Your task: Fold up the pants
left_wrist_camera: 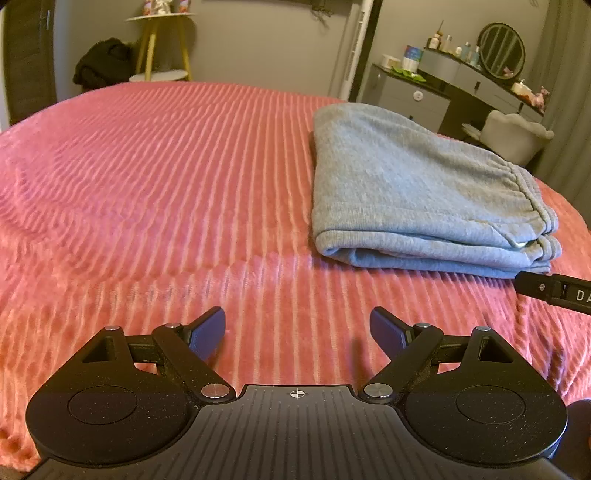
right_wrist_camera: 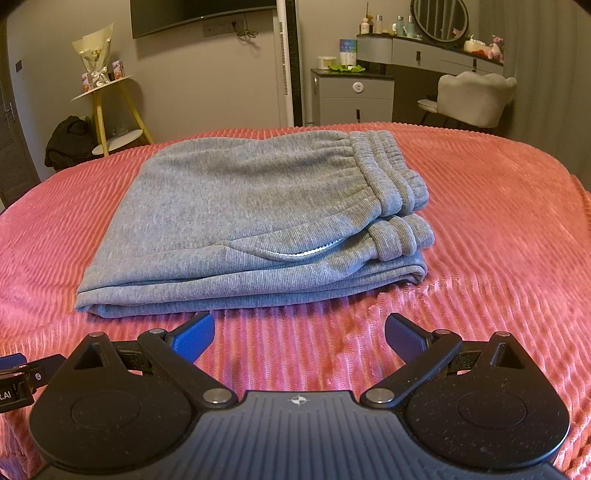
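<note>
Grey sweatpants lie folded in a compact stack on the pink ribbed bedspread, the elastic waistband on the right side. In the left wrist view the same pants sit ahead and to the right. My left gripper hovers open over bare bedspread, left of the stack, with nothing between its blue pads. My right gripper is open just in front of the stack's near edge, touching nothing. A finger of the right gripper pokes in at the right edge of the left wrist view.
Beyond the bed stand a yellow-legged side table with a bouquet, a dark bag on the floor, a grey dresser, a vanity with a round mirror and a pale chair.
</note>
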Action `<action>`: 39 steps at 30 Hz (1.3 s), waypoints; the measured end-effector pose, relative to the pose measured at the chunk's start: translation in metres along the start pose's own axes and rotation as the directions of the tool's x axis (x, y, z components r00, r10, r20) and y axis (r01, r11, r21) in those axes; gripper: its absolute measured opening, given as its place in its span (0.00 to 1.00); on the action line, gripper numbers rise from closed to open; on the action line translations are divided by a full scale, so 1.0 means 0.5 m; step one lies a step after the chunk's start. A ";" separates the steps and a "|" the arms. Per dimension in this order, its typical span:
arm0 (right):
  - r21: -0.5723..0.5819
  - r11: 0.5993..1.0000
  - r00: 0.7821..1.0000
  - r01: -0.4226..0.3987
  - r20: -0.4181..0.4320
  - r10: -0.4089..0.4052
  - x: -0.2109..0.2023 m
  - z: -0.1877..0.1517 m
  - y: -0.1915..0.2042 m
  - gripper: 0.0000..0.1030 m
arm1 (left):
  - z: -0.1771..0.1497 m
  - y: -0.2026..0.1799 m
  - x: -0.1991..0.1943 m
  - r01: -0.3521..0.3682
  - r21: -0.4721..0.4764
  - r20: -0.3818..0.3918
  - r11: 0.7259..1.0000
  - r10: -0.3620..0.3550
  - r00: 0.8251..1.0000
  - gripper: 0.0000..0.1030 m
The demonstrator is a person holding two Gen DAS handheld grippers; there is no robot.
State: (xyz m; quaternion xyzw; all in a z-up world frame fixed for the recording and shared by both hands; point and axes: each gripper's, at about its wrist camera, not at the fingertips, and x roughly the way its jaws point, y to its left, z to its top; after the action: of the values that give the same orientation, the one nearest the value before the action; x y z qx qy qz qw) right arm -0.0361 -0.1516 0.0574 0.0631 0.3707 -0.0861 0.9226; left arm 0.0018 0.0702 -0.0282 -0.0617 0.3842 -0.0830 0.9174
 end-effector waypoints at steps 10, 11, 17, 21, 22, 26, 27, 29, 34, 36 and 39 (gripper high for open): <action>0.003 1.000 1.000 -0.001 -0.003 0.001 0.001 0.001 -0.003 0.96 | 0.000 0.001 0.000 0.004 -0.002 -0.002 1.000 -0.004 1.000 0.87; 0.003 1.000 1.000 -0.001 -0.003 0.001 0.001 0.001 -0.003 0.96 | 0.000 0.000 0.000 0.004 -0.001 -0.002 1.000 -0.004 1.000 0.87; 0.006 1.000 1.000 -0.001 -0.004 0.001 0.003 0.001 -0.003 0.96 | 0.000 0.001 0.000 0.005 0.000 -0.002 1.000 -0.005 1.000 0.87; 0.007 1.000 1.000 -0.001 -0.004 0.001 0.003 0.000 -0.004 0.96 | 0.000 0.001 -0.001 0.005 -0.001 -0.002 1.000 -0.005 1.000 0.87; 0.008 1.000 1.000 0.000 -0.004 0.000 0.003 0.000 -0.004 0.96 | 0.001 0.002 0.000 0.007 -0.001 -0.003 1.000 -0.007 1.000 0.87; 0.009 1.000 1.000 0.001 -0.006 -0.001 0.003 0.001 -0.004 0.96 | 0.001 0.003 0.000 0.009 -0.003 -0.003 1.000 -0.009 1.000 0.87; 0.010 1.000 1.000 0.001 -0.005 -0.001 0.002 0.001 -0.004 0.96 | 0.001 0.003 0.001 0.009 -0.003 -0.003 1.000 -0.009 1.000 0.87; 0.010 1.000 1.000 0.001 -0.005 -0.001 0.003 0.001 -0.004 0.96 | 0.001 0.004 0.001 0.009 -0.002 -0.003 1.000 -0.009 1.000 0.87; 0.011 1.000 1.000 0.002 -0.006 -0.002 0.003 0.001 -0.004 0.96 | 0.002 0.005 0.000 0.012 -0.001 -0.005 1.000 -0.012 1.000 0.87; 0.013 1.000 1.000 0.001 -0.006 -0.001 0.002 0.001 -0.004 0.96 | 0.002 0.006 0.000 0.016 -0.004 -0.005 1.000 -0.016 1.000 0.87; 0.014 1.000 1.000 0.001 -0.006 -0.001 0.002 0.001 -0.004 0.96 | 0.002 0.007 -0.001 0.018 -0.008 -0.003 1.000 -0.018 1.000 0.87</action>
State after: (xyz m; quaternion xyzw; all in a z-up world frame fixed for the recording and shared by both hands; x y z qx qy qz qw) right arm -0.0355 -0.1539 0.0567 0.0694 0.3730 -0.0891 0.9209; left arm 0.0025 0.0739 -0.0278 -0.0688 0.3853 -0.0897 0.9159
